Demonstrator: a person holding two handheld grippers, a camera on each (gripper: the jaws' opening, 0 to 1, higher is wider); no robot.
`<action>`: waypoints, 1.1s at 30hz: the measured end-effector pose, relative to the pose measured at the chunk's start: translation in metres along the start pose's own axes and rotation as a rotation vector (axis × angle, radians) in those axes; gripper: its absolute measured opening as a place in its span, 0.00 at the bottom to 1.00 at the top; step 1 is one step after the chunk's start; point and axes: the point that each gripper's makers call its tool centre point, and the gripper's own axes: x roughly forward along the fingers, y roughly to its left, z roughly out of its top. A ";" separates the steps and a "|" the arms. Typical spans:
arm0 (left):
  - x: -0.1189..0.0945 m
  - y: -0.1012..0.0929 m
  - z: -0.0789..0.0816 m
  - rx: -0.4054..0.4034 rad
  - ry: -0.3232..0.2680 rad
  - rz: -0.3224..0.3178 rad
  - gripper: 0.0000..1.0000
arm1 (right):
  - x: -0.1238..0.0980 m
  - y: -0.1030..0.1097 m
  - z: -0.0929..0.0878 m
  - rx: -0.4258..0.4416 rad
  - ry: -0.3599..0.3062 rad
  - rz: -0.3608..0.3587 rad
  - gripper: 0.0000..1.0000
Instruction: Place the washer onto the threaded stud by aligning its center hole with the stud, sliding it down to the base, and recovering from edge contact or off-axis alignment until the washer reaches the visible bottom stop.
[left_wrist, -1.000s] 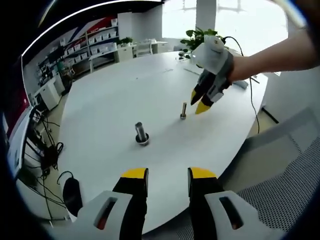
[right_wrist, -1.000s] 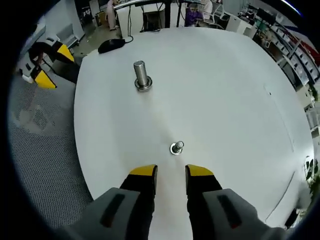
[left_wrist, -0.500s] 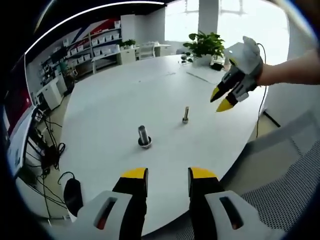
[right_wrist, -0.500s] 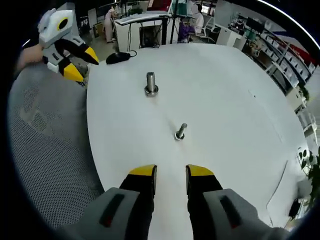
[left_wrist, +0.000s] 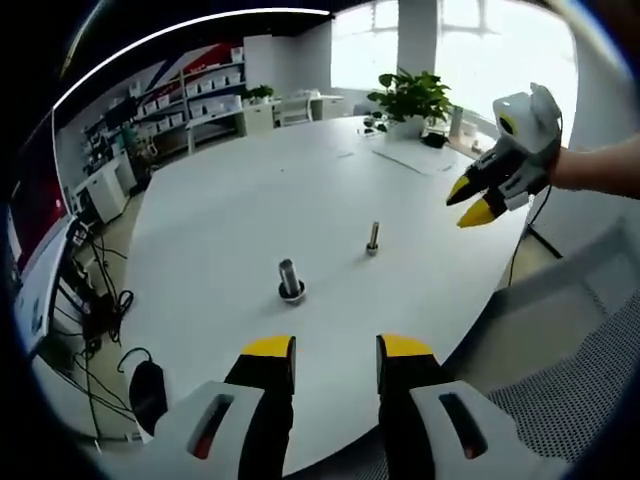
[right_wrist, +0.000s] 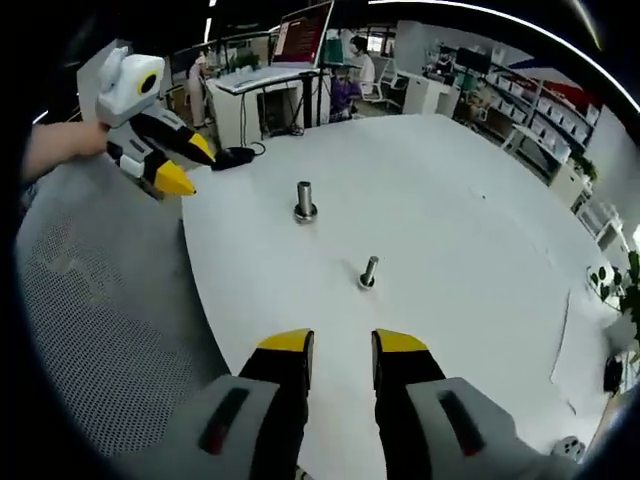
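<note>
Two metal parts stand well apart on the big white oval table (left_wrist: 250, 190), both out toward the middle where either hand can reach them. Larger of the pair is a thick grey metal cylinder on a flanged base (left_wrist: 289, 279); beside it, further off, is the slim threaded stud with a ring at its foot (left_wrist: 372, 238), which I judge to be the washer already down at the base, though it is too small to be sure. Both tools hang over the table's edge, away from the parts. In its own view the yellow-tipped left gripper (left_wrist: 336, 348) holds nothing, jaws apart, and so does the yellow-tipped right gripper (right_wrist: 336, 343), which reads as hands drawn clear of a finished placement.
</note>
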 end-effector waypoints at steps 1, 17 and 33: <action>0.000 0.000 0.000 0.000 -0.001 0.000 0.30 | -0.002 0.002 0.001 0.024 -0.013 -0.004 0.26; -0.004 0.008 0.015 -0.025 -0.075 0.010 0.31 | -0.029 0.010 0.047 0.252 -0.272 -0.090 0.28; -0.009 0.010 0.025 -0.059 -0.128 0.020 0.31 | -0.037 0.000 0.038 0.373 -0.263 -0.214 0.34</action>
